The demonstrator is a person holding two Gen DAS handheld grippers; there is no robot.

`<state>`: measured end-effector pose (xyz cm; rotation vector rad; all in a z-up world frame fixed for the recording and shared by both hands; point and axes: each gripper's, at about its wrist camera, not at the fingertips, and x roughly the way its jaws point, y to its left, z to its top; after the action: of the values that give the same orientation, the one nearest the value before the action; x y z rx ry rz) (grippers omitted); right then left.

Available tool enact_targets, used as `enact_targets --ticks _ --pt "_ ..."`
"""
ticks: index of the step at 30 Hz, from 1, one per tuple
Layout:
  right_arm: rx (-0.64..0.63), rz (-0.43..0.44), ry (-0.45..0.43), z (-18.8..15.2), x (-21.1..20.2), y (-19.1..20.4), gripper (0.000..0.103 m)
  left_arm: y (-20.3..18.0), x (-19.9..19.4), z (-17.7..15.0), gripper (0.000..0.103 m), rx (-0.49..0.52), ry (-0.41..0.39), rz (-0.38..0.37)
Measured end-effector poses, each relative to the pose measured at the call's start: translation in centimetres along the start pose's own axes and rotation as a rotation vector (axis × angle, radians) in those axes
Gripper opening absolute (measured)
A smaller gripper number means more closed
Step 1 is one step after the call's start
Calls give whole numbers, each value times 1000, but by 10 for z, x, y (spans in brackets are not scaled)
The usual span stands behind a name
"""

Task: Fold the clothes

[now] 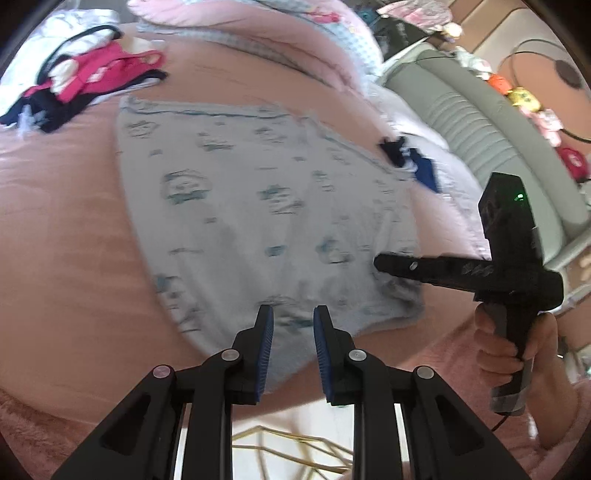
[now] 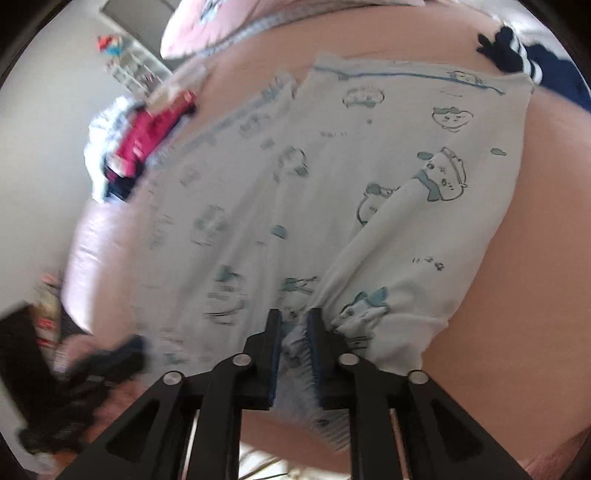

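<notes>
A light blue garment point(image 1: 251, 221) printed with cartoon figures lies spread on a pink bed point(image 1: 62, 236). My left gripper point(image 1: 293, 314) is open and empty, its tips just above the garment's near edge. My right gripper point(image 2: 295, 317) is shut on the garment's near hem point(image 2: 295, 354), with cloth bunched between the blue pads. In the left wrist view the right gripper point(image 1: 380, 263) reaches in from the right over the garment's right corner. The garment fills the right wrist view point(image 2: 332, 184). The left gripper point(image 2: 133, 345) shows blurred at lower left there.
A pile of red, navy and white clothes point(image 1: 85, 81) lies at the far left of the bed. A navy item point(image 1: 413, 162) lies past the garment's far right. A grey headboard point(image 1: 476, 129) and a pink pillow point(image 1: 258, 22) bound the far side. The floor point(image 1: 288, 443) shows below the bed edge.
</notes>
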<state>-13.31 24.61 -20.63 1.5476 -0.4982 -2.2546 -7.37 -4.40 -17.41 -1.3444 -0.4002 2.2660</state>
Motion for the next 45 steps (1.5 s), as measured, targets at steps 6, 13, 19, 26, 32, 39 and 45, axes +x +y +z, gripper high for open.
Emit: enact_targets --ticks 6,13,19,26,32,39,45 --pt "115 53 -185 -18 -66 -26 22 -47 37 24 20 104 74 -106" --pt "228 25 -97 -52 -35 -71 22 -68 88 36 26 56 186 -175" --pt "184 61 -128 -46 -37 -64 22 -62 105 42 42 -1 203 -151" --pt "193 40 -117 -45 -44 -66 22 -73 86 42 6 51 133 -98" --pt "41 22 -86 -24 -40 -27 22 -37 27 51 6 -53 -22 -33" --pt "-137 43 -44 -2 -11 42 22 3 -5 32 6 -146 -76 23" --pt "-222 -68 114 -16 40 59 22 20 -10 18 6 -195 -93 27"
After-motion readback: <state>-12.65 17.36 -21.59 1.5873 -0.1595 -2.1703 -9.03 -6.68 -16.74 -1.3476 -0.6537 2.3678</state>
